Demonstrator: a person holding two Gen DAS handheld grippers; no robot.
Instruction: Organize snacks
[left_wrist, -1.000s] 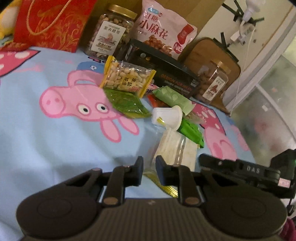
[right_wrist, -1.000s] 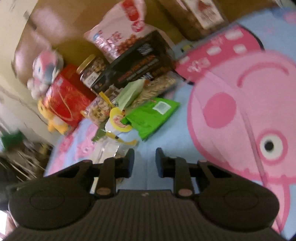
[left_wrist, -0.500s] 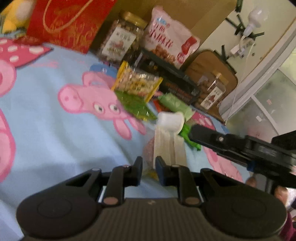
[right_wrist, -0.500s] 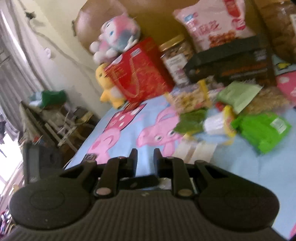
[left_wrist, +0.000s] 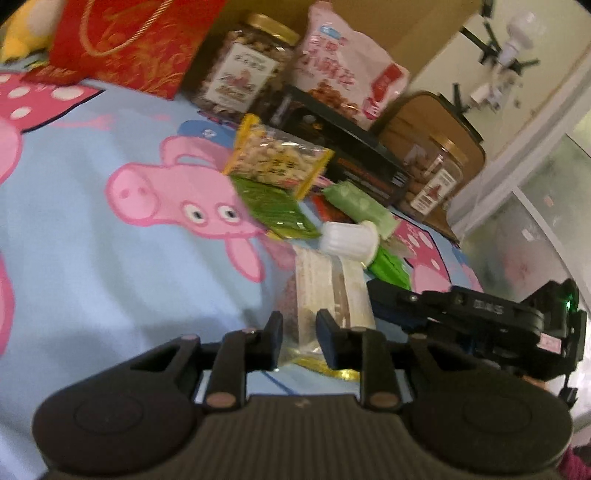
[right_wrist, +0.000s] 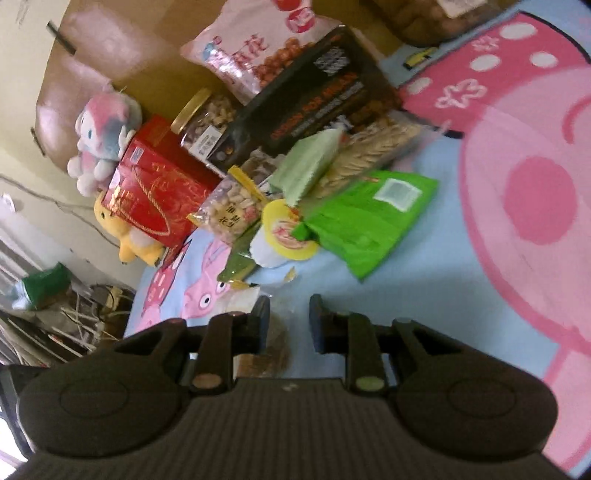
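A clear packet of pale biscuits (left_wrist: 325, 288) lies flat on the blue pig-print cloth (left_wrist: 92, 240). Its near end is between the jaws of my left gripper (left_wrist: 300, 328), which are opening, and the pads do not press on it. My right gripper (right_wrist: 288, 314) hovers low beside the same packet (right_wrist: 240, 302), its jaws opening over bare cloth; its black body (left_wrist: 480, 314) reaches in from the right in the left wrist view. Just beyond lie a white cup with a yellow lid (left_wrist: 351, 240) (right_wrist: 284, 232) and a bright green bag (right_wrist: 369, 221).
Behind are a peanut pack (left_wrist: 277, 162), a dark green packet (left_wrist: 273, 206), a pale green packet (left_wrist: 358, 203), a black box (left_wrist: 351, 147), two nut jars (left_wrist: 243, 70) (left_wrist: 436, 173), a pink bag (left_wrist: 343, 70) and a red gift bag (left_wrist: 129, 40). Plush toys (right_wrist: 103, 144) sit at the back.
The left jaws have parted slightly around the packet's near end. The right gripper swung from facing the plush toys back over the pile and now sits lower beside the packet.
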